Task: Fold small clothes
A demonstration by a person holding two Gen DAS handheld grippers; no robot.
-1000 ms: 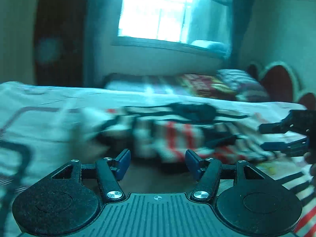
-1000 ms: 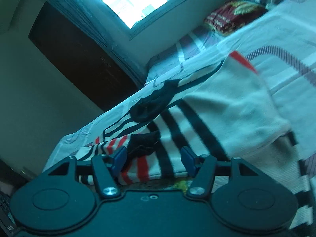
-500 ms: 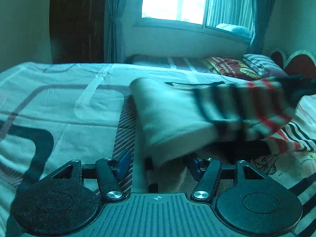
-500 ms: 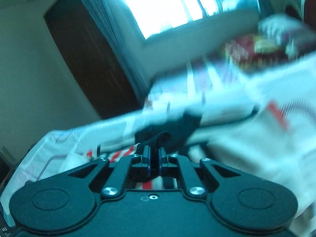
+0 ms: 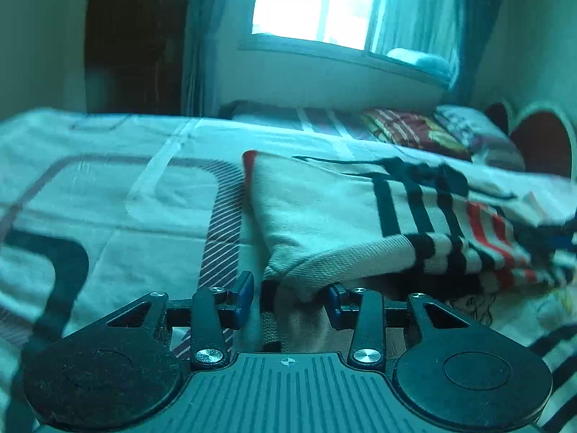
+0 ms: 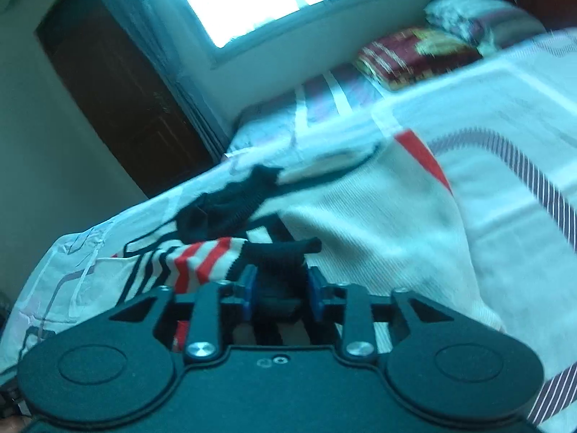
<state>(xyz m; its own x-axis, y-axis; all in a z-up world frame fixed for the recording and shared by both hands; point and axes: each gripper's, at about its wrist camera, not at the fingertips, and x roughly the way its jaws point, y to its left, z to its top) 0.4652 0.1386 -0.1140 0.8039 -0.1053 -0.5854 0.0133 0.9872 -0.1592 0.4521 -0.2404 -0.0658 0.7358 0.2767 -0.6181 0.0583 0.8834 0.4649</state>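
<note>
A small knitted sweater [image 5: 346,216], cream with black and red stripes, lies on the bed. In the left wrist view my left gripper [image 5: 288,297] is open, and the sweater's cream hem corner hangs between its blue pads without being pinched. In the right wrist view the sweater [image 6: 378,223] spreads ahead, with its black collar [image 6: 230,205] bunched at the far side. My right gripper [image 6: 281,288] has its pads partly apart around the black ribbed cuff [image 6: 285,252], which fills the gap between them.
The bed has a patterned sheet [image 5: 108,195] with grey and dark lines. Pillows [image 5: 414,133] and a red headboard [image 5: 541,144] stand at the far right. A window [image 5: 342,7] and a dark wardrobe [image 5: 133,36] stand behind the bed.
My right gripper shut on the black cuff half a second ago and its pads now stand wider apart around it. The sweater's fold has come closer to my left gripper, its hem now between the fingers.
</note>
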